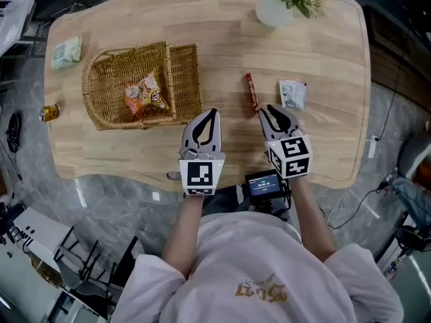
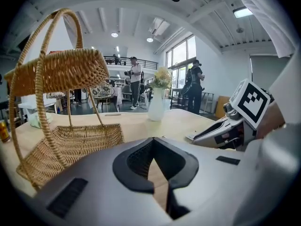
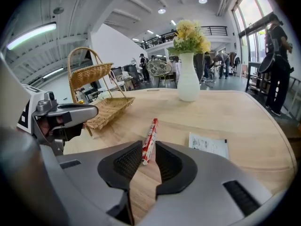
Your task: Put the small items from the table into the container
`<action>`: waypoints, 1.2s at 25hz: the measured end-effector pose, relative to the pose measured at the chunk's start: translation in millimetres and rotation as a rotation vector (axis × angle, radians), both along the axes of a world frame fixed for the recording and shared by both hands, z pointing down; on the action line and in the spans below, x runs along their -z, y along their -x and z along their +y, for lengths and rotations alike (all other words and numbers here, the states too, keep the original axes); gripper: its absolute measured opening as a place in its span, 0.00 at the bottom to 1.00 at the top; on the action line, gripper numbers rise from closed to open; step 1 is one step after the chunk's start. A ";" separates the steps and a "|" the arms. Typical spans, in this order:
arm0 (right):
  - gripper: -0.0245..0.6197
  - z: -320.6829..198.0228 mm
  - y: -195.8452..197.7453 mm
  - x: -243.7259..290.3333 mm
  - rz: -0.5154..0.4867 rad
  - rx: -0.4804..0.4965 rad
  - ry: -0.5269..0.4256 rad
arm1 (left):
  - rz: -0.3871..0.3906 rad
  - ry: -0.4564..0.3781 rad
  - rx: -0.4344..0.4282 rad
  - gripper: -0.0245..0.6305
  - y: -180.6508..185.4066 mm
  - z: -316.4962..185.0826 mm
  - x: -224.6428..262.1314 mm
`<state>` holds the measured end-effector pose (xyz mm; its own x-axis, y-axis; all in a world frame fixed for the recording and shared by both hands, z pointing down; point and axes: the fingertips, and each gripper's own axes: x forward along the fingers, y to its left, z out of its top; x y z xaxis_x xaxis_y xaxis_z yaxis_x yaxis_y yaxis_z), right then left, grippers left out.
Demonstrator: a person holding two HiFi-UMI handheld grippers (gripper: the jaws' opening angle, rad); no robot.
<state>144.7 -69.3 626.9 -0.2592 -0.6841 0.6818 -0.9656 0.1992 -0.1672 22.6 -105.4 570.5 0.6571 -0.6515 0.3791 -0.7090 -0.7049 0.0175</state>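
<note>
A thin red stick packet (image 1: 251, 91) lies on the wooden table, right of the wicker basket (image 1: 185, 79). My right gripper (image 1: 269, 110) points at it with jaws open. In the right gripper view the red stick packet (image 3: 150, 138) has its near end between the pads of my right gripper (image 3: 149, 154), with a gap on each side. A flat white sachet (image 1: 292, 93) lies just to the right. An orange snack packet (image 1: 143, 94) lies in the basket. My left gripper (image 1: 213, 113) is shut and empty near the basket's right flap.
A white vase of flowers (image 1: 273, 11) stands at the far edge. A pale green packet (image 1: 66, 51) and a small can (image 1: 49, 112) lie left of the basket. The basket's tall handle (image 2: 42, 79) rises at left. People stand in the background.
</note>
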 end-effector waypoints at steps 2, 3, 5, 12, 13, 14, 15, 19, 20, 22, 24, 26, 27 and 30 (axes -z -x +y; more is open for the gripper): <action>0.20 0.4 2.4 -8.8 -0.007 0.004 0.027 | 0.008 0.009 0.004 0.04 -0.5 -0.8 -4.2; 0.21 0.0 3.7 -12.1 -0.009 0.006 0.037 | 0.012 0.014 0.006 0.04 -0.6 -1.5 -5.7; 0.23 -1.6 6.6 -16.7 -0.008 0.012 0.048 | 0.015 0.018 0.009 0.04 -0.7 -3.3 -7.7; 0.26 -9.0 10.7 -30.7 0.011 0.017 0.082 | 0.015 0.036 0.010 0.04 -2.2 -9.0 -15.5; 0.26 -10.4 11.2 -33.2 0.012 0.017 0.088 | 0.015 0.037 0.010 0.04 -2.5 -9.9 -16.5; 0.26 -11.8 11.6 -36.0 0.013 0.014 0.095 | 0.016 0.038 0.008 0.04 -3.1 -10.6 -17.7; 0.26 -13.3 11.8 -38.6 0.014 0.009 0.102 | 0.017 0.041 0.006 0.04 -3.6 -11.2 -18.8; 0.17 -16.0 11.4 -43.7 0.045 0.005 0.113 | 0.013 0.050 -0.006 0.04 -5.3 -9.3 -21.5; 0.15 -16.6 10.8 -43.1 0.046 0.004 0.111 | 0.010 0.049 -0.010 0.04 -5.9 -8.8 -21.9; 0.14 -18.7 9.8 -40.7 0.039 -0.001 0.104 | 0.008 0.049 -0.016 0.04 -6.3 -8.9 -22.3; 0.14 -20.8 7.7 -37.3 0.041 -0.004 0.092 | 0.010 0.052 -0.016 0.04 -5.8 -9.1 -22.7; 0.14 -22.5 4.7 -34.1 0.044 -0.007 0.083 | 0.009 0.053 -0.014 0.04 -5.9 -9.7 -22.5; 0.14 -23.4 3.3 -32.3 0.044 -0.008 0.079 | 0.010 0.052 -0.011 0.04 -5.9 -10.5 -21.4; 0.14 -26.3 -0.5 -23.9 0.040 -0.015 0.063 | 0.023 0.043 0.005 0.04 -5.1 -15.4 -12.1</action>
<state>145.2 -95.6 650.8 -0.2203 -0.6429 0.7335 -0.9747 0.1745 -0.1398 27.7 -120.8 582.6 0.6630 -0.6383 0.3911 -0.7115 -0.6998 0.0640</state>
